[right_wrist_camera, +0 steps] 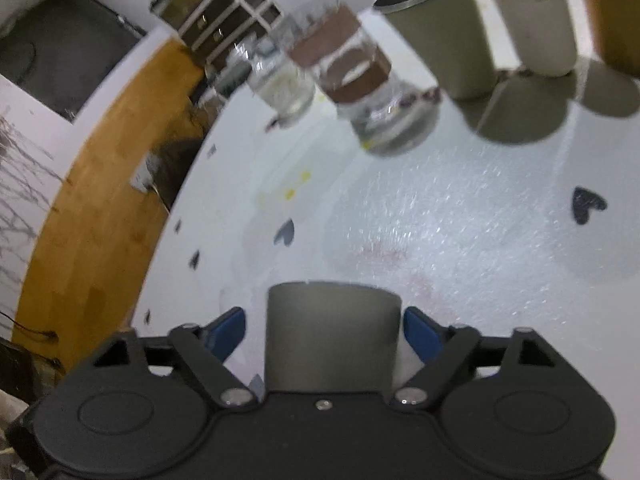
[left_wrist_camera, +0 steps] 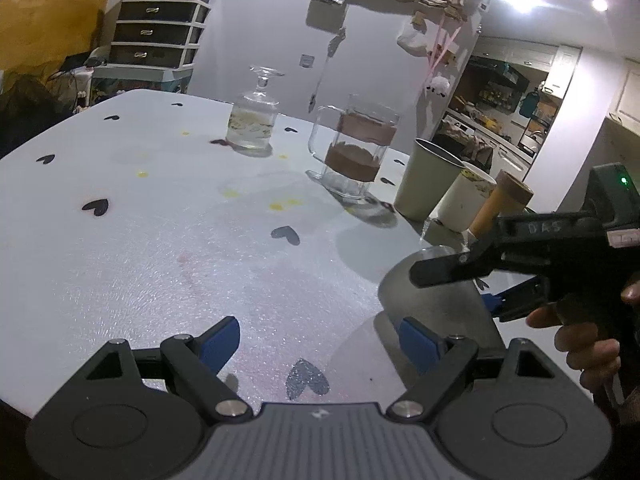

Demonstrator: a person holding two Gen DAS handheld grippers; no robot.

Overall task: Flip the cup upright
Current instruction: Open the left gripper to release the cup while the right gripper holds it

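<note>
We see the right tool (right_wrist_camera: 324,330) straddling the grey cup (right_wrist_camera: 332,336), blue pads beside its walls; motion blur leaves us unable to tell whether they grip it. The cup sits at the near right of the tabletop (left_wrist_camera: 160,248). The left tool (left_wrist_camera: 320,340) hangs spread apart, holding nothing.

The letters "DAS" are embossed on the black body of the right gripper (left_wrist_camera: 472,280), in the left wrist view. A small white label beside them is too blurred to read.
</note>
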